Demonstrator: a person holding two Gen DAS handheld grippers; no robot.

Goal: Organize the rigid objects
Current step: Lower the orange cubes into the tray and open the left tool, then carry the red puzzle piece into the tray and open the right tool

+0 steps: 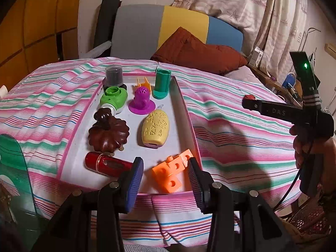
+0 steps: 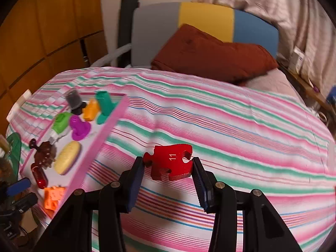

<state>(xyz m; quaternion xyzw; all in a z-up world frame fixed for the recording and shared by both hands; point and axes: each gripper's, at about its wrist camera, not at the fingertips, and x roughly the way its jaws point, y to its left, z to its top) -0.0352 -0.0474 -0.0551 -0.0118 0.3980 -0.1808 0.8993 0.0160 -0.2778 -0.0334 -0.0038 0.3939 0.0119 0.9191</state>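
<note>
A pink-rimmed white tray [image 1: 185, 109] [image 2: 100, 138] lies on the striped bedspread. It holds several objects: an orange cube cluster [image 1: 170, 172], a red cylinder [image 1: 107, 164], a brown pumpkin-shaped piece [image 1: 109, 135], a yellow oval [image 1: 155, 127], a purple piece [image 1: 141, 101], a green piece [image 1: 114, 97], a teal holder [image 1: 161, 83] and a dark capped jar [image 1: 114, 77]. My left gripper [image 1: 166, 180] hovers open over the tray's near end, its pads apart from the orange cluster. My right gripper [image 2: 168, 164] [image 1: 248, 103] is shut on a red puzzle piece [image 2: 171, 161] marked 11, held above the bedspread right of the tray.
The striped bedspread [image 2: 231, 130] stretches bare to the right of the tray. A rust-red pillow [image 1: 199, 52] and a grey, yellow and blue headboard [image 1: 180, 23] lie beyond. A green glass object [image 1: 12, 159] stands at the left edge. A cluttered side table [image 1: 273, 79] stands at the right.
</note>
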